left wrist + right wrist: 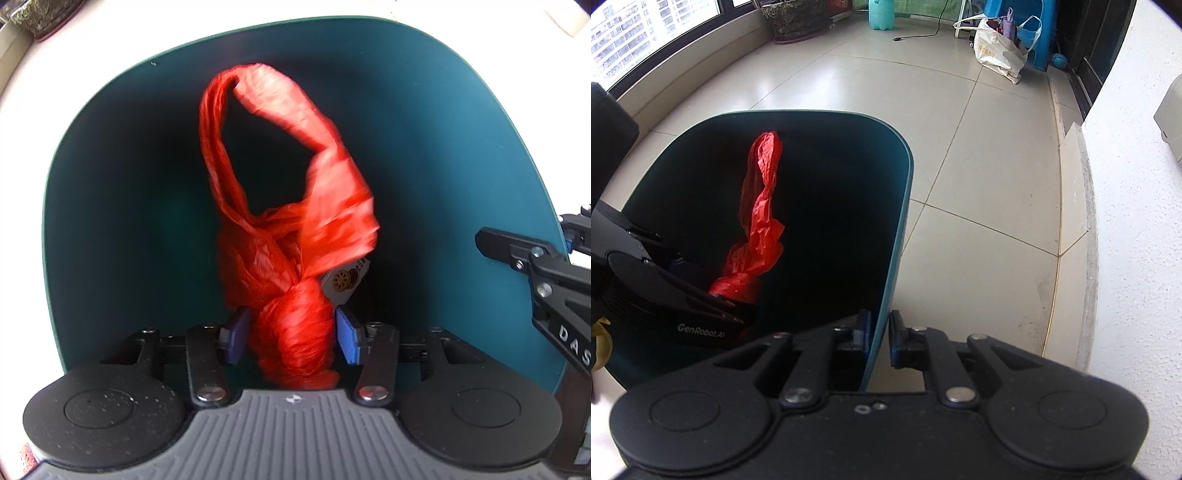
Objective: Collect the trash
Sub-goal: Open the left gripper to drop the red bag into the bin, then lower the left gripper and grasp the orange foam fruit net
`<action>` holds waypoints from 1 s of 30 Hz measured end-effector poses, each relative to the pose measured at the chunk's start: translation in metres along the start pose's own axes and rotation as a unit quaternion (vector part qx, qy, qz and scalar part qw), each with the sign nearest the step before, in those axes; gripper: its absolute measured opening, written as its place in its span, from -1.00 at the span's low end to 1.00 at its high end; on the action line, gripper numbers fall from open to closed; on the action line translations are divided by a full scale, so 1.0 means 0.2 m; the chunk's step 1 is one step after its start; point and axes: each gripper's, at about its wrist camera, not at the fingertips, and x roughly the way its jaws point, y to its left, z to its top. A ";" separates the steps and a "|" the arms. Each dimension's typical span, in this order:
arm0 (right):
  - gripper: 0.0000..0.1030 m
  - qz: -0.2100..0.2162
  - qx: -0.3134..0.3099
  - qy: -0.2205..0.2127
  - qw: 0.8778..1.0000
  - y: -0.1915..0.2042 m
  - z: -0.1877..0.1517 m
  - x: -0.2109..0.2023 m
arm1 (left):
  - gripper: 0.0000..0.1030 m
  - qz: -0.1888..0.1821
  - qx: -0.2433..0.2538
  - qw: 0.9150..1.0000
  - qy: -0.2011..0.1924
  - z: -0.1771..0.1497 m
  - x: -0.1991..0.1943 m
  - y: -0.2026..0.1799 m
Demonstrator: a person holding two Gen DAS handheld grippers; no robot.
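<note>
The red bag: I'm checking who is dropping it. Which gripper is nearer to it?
Left. The left gripper has the red bag between its open pads, over the bin's dark inside. The right gripper is off to the side, clamped on the teal bin wall.

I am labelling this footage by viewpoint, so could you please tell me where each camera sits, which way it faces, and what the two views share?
Left wrist: on the left gripper, looking steeply down into the teal bin; its jaws stand either side of the red bag, and the right gripper enters at right.
Right wrist: on the right gripper, facing down and out over the tiled floor; its jaws pinch the bin's rim, and the left gripper shows at left.
Shared: bin, red bag, each other's gripper.
</note>
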 end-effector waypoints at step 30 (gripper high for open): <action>-0.93 -0.027 0.025 0.001 0.999 0.07 -0.03 0.04 | 0.27 -0.023 -0.004 0.992 -0.127 -0.57 -0.65 0.27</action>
